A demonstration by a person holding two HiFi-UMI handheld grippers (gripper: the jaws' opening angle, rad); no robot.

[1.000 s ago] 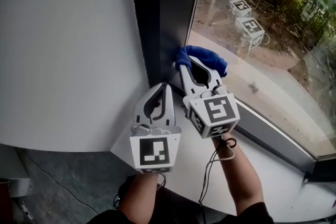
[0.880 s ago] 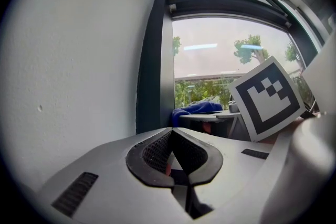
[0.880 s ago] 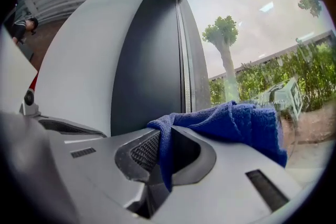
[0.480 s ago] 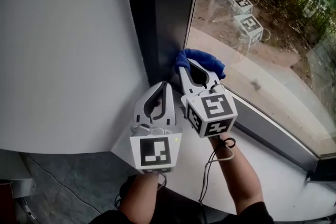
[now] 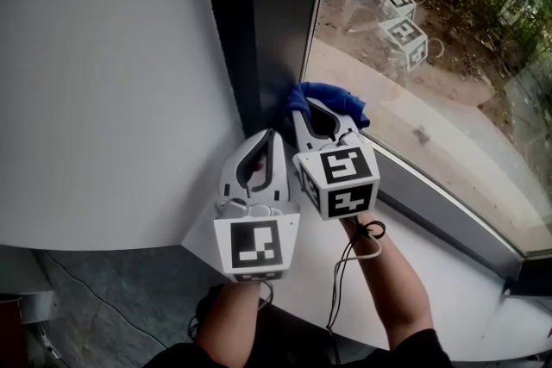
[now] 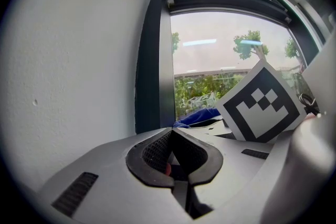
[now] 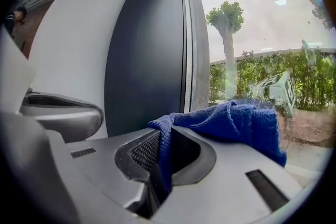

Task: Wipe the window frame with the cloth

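Note:
My right gripper point(image 5: 304, 105) point(image 7: 167, 131) is shut on a blue cloth point(image 5: 335, 96) point(image 7: 236, 120), which bunches over its jaws and presses into the bottom corner where the dark vertical window frame point(image 5: 267, 30) point(image 7: 144, 55) meets the lower frame rail point(image 5: 440, 215). My left gripper point(image 5: 269, 136) point(image 6: 171, 130) is shut with nothing in it and rests just left of the right one, beside the frame's foot. In the left gripper view the cloth point(image 6: 197, 116) peeks out behind the right gripper's marker cube point(image 6: 261, 105).
A white wall point(image 5: 103, 73) runs along the left of the frame. The white sill point(image 5: 431, 306) lies under both forearms. Window glass point(image 5: 448, 39) fills the right, with the marker cubes reflected in it. Grey floor and a cable lie below the sill at bottom left.
The right gripper with the cloth has slid slightly left and toward me along the corner of the frame. The left gripper has stayed put.

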